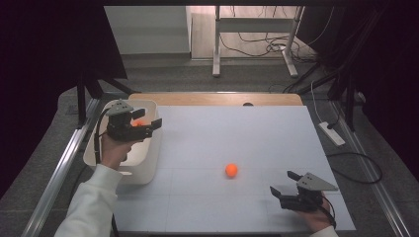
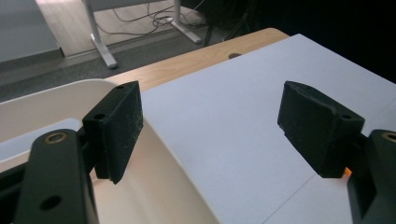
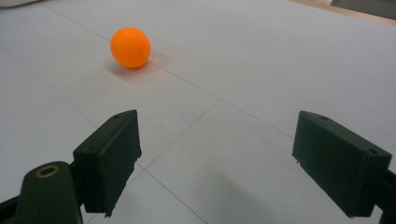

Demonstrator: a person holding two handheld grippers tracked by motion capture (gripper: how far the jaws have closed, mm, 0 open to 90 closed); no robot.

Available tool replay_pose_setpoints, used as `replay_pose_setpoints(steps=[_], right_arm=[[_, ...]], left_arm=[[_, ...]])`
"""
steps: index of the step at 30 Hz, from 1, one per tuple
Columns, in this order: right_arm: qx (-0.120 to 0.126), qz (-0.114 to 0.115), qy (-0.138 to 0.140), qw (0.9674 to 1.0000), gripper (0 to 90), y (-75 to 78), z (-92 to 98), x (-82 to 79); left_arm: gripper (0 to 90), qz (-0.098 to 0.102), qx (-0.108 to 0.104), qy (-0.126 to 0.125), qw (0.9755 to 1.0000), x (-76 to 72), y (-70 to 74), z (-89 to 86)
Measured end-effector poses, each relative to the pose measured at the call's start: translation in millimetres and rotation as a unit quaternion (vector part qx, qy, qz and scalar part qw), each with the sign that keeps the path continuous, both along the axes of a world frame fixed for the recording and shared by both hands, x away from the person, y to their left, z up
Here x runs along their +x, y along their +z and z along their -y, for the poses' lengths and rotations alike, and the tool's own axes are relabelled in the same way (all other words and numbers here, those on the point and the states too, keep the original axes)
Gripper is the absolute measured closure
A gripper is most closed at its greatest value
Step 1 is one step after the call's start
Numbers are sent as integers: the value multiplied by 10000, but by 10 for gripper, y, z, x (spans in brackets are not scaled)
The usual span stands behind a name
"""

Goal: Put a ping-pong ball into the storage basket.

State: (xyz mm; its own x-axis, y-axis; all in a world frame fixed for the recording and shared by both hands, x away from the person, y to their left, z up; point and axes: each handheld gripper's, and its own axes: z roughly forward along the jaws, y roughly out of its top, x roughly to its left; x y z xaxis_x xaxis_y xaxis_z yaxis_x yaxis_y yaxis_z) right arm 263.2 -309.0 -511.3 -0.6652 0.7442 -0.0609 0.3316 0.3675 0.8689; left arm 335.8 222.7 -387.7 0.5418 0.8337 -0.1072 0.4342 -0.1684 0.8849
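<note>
An orange ball (image 1: 231,170) (image 3: 130,47) rests on the white table top (image 1: 237,133), right of centre. A second orange ball (image 1: 139,122) lies in the white bin (image 1: 146,170) at the left, partly hidden by my left gripper. That left gripper (image 1: 148,118) (image 2: 210,130) hangs over the bin's right rim (image 2: 159,133), open with nothing between its jaws. My right gripper (image 1: 285,183) (image 3: 233,163) sits low near the table's front right, also open and holding nothing. It points toward the ball on the table, which lies ahead and to its left.
A strip of wooden table edge (image 1: 212,98) runs along the far side. Beyond it stand the legs of a white desk (image 1: 254,44) with cables on the floor. A power strip (image 1: 331,133) lies on the floor to the right.
</note>
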Motion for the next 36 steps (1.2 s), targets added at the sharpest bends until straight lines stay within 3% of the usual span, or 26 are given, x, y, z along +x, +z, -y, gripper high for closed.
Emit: replay_pose_setpoints(steps=[9,18,36], right_arm=[[7,3,-6,10000,151,2,1,0],[6,-1,-10,10000,151,0,0,1],[18,15,0,10000,151,4,3,-4]], left_arm=[[234,114,82,-236,9996,-69,-3,145],[235,161,-58,-496,9986,-147,-9,274],[237,292,-49,-908,9954,-259,-48,573]])
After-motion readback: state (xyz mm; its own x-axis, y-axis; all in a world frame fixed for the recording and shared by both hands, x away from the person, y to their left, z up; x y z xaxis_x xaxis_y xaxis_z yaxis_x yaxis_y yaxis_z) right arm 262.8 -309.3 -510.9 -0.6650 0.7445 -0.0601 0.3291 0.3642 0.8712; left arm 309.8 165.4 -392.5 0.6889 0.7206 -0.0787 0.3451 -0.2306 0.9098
